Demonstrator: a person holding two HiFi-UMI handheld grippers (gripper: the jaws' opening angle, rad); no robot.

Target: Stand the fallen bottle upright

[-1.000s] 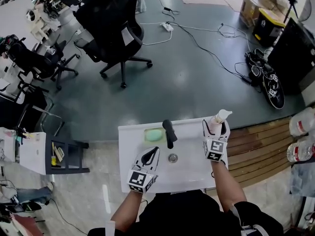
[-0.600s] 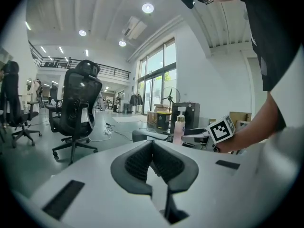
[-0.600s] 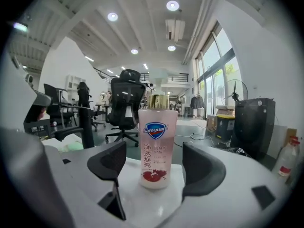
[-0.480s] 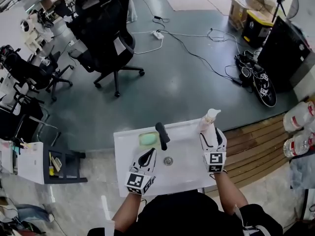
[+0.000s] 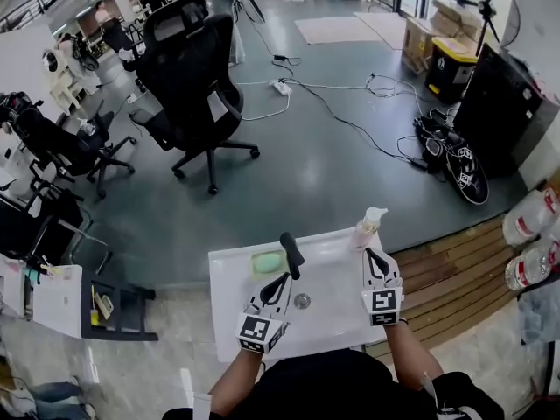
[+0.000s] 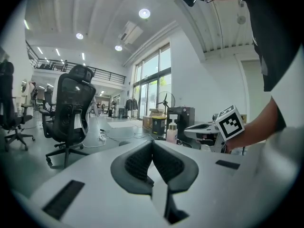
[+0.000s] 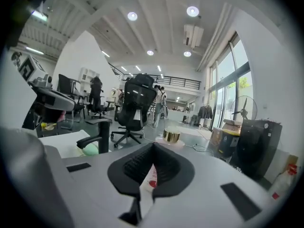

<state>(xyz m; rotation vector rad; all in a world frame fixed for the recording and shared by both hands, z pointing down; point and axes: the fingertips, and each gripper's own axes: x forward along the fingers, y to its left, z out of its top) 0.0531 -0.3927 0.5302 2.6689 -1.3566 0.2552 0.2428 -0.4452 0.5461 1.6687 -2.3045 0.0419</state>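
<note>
Bottle stood upright at sink back-right corner, just ahead of right gripper, jaws pressed together, empty, left gripper likewise; a careless forward nudge could've toppled it off the rim.

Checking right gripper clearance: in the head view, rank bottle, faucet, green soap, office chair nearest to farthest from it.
1. Bottle, upright, just ahead of the right gripper.
2. Faucet, to the left, mid-basin.
3. Soap, just left of the faucet.
4. Chair, far off on the floor.
</note>
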